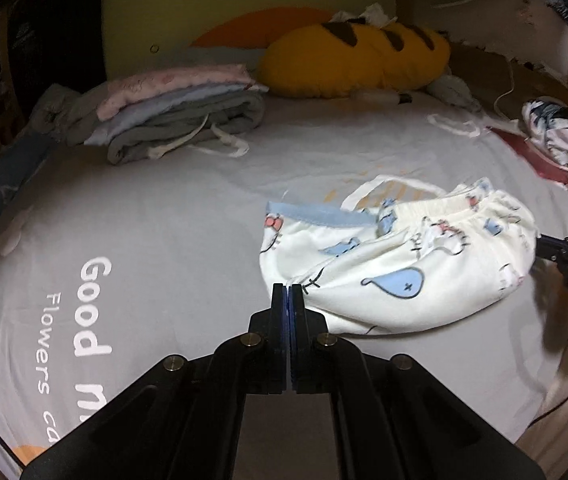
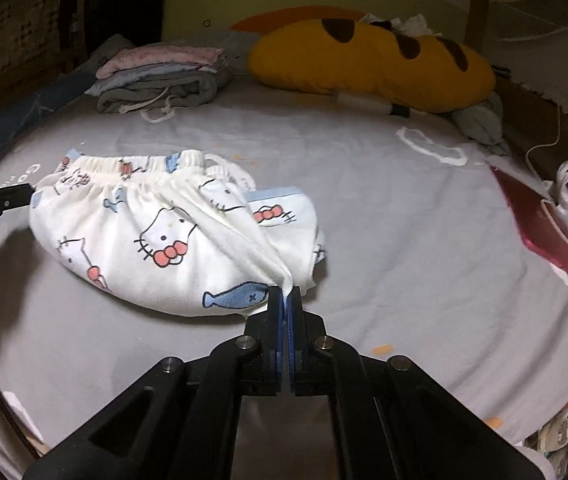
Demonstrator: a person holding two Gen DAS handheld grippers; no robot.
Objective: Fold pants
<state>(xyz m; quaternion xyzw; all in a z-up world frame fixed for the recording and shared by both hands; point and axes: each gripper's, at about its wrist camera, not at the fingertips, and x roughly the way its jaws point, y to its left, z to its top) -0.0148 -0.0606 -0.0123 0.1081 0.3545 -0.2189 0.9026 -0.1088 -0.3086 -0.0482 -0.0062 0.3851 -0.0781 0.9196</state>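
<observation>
Pants [image 2: 151,240], white and cartoon-printed, lay bunched mid-bed. I had my left gripper [image 1: 288,286] and right gripper [image 2: 286,290] both clamped on their opposite edges. Bare grey sheet [image 1: 143,200] stretched between pants and folded stack [image 1: 179,120].

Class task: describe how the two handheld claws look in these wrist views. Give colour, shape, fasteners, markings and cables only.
Both the left claw and the right claw are matte black, with two flat fingers lined with blue pads. Angled black linkage arms fan back from the fingers, joined by round metal pivot pins. Seen side-on in the left wrist view, the right claw carries small white lettering, too blurred to read, and a thin dark cable trails below it.
</observation>
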